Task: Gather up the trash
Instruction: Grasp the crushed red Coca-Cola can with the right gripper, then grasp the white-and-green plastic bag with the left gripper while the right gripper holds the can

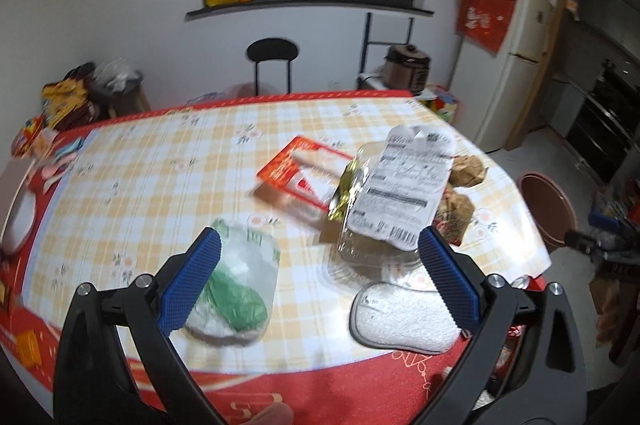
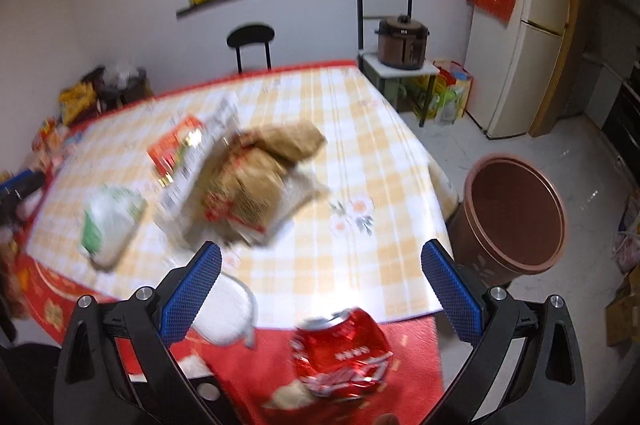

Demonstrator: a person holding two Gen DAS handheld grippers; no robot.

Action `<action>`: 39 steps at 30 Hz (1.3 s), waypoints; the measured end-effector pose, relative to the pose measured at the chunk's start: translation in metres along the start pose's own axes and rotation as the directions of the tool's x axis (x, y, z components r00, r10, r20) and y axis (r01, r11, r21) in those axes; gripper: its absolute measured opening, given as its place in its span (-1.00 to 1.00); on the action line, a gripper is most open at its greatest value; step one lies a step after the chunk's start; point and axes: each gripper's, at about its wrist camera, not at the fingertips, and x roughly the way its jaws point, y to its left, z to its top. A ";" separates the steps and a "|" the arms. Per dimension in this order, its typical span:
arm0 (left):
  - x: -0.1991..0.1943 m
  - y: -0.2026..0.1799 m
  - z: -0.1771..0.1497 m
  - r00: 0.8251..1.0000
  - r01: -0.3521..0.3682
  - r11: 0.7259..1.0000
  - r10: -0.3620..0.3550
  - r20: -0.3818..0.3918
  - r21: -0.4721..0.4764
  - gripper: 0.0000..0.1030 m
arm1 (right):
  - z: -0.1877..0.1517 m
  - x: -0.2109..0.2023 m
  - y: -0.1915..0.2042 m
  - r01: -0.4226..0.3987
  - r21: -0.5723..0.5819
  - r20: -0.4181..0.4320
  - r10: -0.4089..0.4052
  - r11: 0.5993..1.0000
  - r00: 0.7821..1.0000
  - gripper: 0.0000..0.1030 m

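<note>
Trash lies on a checked tablecloth (image 1: 160, 169). In the left wrist view my left gripper (image 1: 320, 249) is open above a green-and-white plastic bag (image 1: 240, 285), a clear tray with a white printed label (image 1: 404, 193), a red-and-white package (image 1: 304, 169) and crumpled brown paper (image 1: 468, 169). In the right wrist view my right gripper (image 2: 320, 257) is open over the table's near edge. A crushed red can (image 2: 340, 349) lies just below it. The brown paper (image 2: 256, 177), the green bag (image 2: 108, 221) and the red package (image 2: 172, 145) sit farther left. A brown bin (image 2: 516, 217) stands on the floor, right of the table.
A white pad (image 1: 404, 317) lies at the table's near edge. A black chair (image 1: 272, 61) stands behind the table under a dark window. A rice cooker (image 2: 402, 41) sits on a small stand, next to a white fridge (image 2: 524, 37). Snack packets (image 1: 64, 101) pile at far left.
</note>
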 end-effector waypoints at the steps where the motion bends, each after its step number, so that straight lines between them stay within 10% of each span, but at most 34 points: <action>1: 0.004 -0.003 -0.004 1.000 -0.023 1.000 0.023 -0.019 -0.014 0.89 | -0.004 0.005 -0.003 0.003 -0.011 -0.012 -0.003 1.000 1.000 0.92; 16: 0.017 -0.072 -0.064 0.990 -0.077 0.997 0.075 -0.116 -0.011 0.89 | -0.068 0.080 -0.032 -0.129 -0.122 -0.257 0.095 0.984 0.962 0.92; 39: 0.008 -0.067 -0.082 0.974 -0.116 0.991 0.098 -0.202 -0.074 0.89 | -0.090 0.115 -0.015 -0.258 -0.063 -0.365 0.219 0.964 0.905 0.90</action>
